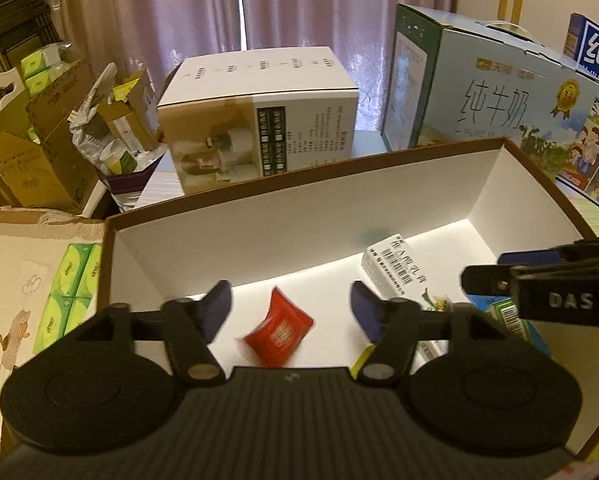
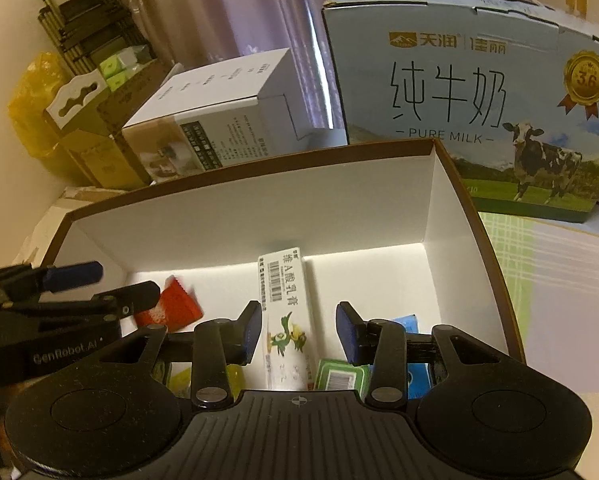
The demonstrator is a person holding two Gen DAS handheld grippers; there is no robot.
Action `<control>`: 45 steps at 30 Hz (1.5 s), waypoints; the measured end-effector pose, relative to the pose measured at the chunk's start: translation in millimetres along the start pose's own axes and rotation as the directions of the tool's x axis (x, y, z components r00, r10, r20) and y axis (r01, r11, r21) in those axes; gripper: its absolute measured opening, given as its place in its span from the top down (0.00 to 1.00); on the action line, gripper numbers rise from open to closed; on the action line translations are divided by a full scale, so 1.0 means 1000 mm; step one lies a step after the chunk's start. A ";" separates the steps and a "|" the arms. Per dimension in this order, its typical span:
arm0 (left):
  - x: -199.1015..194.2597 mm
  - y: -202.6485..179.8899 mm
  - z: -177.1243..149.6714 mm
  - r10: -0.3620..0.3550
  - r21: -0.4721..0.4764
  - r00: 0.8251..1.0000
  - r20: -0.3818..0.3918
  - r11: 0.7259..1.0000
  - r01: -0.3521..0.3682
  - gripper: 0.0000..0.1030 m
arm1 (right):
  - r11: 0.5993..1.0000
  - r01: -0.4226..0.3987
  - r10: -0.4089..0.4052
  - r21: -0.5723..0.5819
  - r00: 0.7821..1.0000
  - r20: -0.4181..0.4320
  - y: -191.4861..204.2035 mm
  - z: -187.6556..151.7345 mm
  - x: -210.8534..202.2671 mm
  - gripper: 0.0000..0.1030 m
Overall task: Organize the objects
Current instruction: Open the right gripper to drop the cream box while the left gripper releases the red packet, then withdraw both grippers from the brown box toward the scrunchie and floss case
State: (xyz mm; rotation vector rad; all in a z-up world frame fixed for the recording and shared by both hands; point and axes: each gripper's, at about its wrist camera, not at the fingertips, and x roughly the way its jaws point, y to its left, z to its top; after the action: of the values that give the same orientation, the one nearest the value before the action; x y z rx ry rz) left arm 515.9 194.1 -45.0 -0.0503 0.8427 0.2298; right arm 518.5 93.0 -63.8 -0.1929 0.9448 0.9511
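White walls of the box (image 1: 259, 220) leave me free floor around the red packet (image 1: 277, 332); my left tool (image 1: 291, 308) and right tool (image 2: 299, 332) are both wide open, holding nothing.

Colours and patterns, open box and surroundings

Box (image 1: 259, 236): white inside, brown rim. Red packet (image 1: 277, 334), white print. White carton (image 2: 287, 304), black barcode, green-yellow figure. Green carton (image 2: 339, 376); blue carton (image 2: 413, 372). Milk case (image 2: 479, 96): pale blue, black-and-white cow. Curtain (image 1: 179, 12): mauve.
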 end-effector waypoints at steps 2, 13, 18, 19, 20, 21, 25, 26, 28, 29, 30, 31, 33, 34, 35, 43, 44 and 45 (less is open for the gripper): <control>-0.003 0.003 -0.002 0.004 -0.002 1.000 -0.001 1.000 -0.004 0.34 | 1.000 0.001 -0.001 -0.010 1.000 0.004 0.001 -0.003 -0.004 0.58; -0.028 0.015 -0.015 -0.002 -0.027 1.000 -0.010 1.000 0.002 0.29 | 1.000 -0.013 0.013 -0.015 0.999 0.033 0.007 -0.017 -0.029 0.41; -0.047 0.014 -0.020 -0.004 -0.034 1.000 0.000 0.999 0.004 0.25 | 1.000 -0.009 0.010 -0.011 0.999 0.051 0.009 -0.023 -0.045 0.38; -0.052 0.014 -0.021 -0.008 -0.035 1.000 0.005 0.999 0.008 0.25 | 1.000 -0.011 0.011 -0.006 0.998 0.056 0.009 -0.025 -0.049 0.37; -0.057 0.013 -0.021 -0.011 -0.035 1.000 0.006 0.999 0.011 0.24 | 1.000 -0.013 0.013 -0.001 0.998 0.061 0.009 -0.027 -0.054 0.37; -0.061 0.012 -0.022 -0.012 -0.036 1.000 0.004 0.999 0.012 0.24 | 1.000 -0.017 0.016 0.005 0.998 0.067 0.009 -0.029 -0.059 0.36; -0.080 0.008 -0.027 -0.019 -0.044 1.000 0.011 0.999 0.019 0.22 | 0.999 -0.028 0.025 0.026 0.996 0.084 0.008 -0.038 -0.077 0.35; -0.085 0.007 -0.029 -0.020 -0.044 1.000 0.013 0.999 0.021 0.22 | 0.999 -0.031 0.029 0.029 0.996 0.088 0.009 -0.040 -0.082 0.35; -0.096 0.004 -0.032 -0.025 -0.043 1.000 0.018 0.999 0.025 0.21 | 0.999 -0.035 0.032 0.032 0.995 0.095 0.009 -0.045 -0.092 0.35; -0.101 0.002 -0.033 -0.027 -0.043 0.999 0.021 0.999 0.028 0.20 | 0.999 -0.036 0.032 0.034 0.995 0.098 0.010 -0.048 -0.096 0.35; -0.107 0.000 -0.035 -0.029 -0.043 0.999 0.025 0.999 0.030 0.19 | 0.999 -0.037 0.033 0.036 0.994 0.102 0.010 -0.050 -0.101 0.34; -0.112 -0.001 -0.037 -0.030 -0.043 0.999 0.028 0.999 0.032 0.18 | 0.998 -0.041 0.037 0.039 0.994 0.107 0.010 -0.053 -0.107 0.34; -0.123 -0.004 -0.041 -0.033 -0.041 0.999 0.035 0.999 0.035 0.18 | 0.998 -0.052 0.048 0.038 0.992 0.115 0.012 -0.057 -0.117 0.34; -0.127 -0.005 -0.043 -0.034 -0.040 0.999 0.035 0.999 0.035 0.17 | 0.998 -0.056 0.051 0.037 0.991 0.120 0.012 -0.060 -0.122 0.34; -0.131 -0.006 -0.045 -0.034 -0.040 0.999 0.034 0.999 0.035 0.17 | 0.998 -0.058 0.053 0.038 0.991 0.124 0.013 -0.063 -0.126 0.34; -0.164 -0.016 -0.070 -0.041 -0.063 0.999 0.026 0.997 0.042 0.17 | 0.997 -0.072 0.066 0.039 0.988 0.141 0.018 -0.087 -0.161 0.33; -0.169 -0.017 -0.074 -0.045 -0.066 0.999 0.027 0.997 0.046 0.17 | 0.996 -0.074 0.067 0.040 0.988 0.142 0.018 -0.090 -0.165 0.33; -0.174 -0.018 -0.078 -0.049 -0.071 0.998 0.028 0.996 0.051 0.17 | 0.996 -0.074 0.068 0.041 0.987 0.144 0.019 -0.094 -0.169 0.33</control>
State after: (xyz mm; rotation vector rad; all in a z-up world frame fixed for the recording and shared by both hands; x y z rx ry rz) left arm 350.8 133.9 31.3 -0.1354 0.8063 0.2132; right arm 408.3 -47.8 13.0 -0.0511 0.8459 0.9941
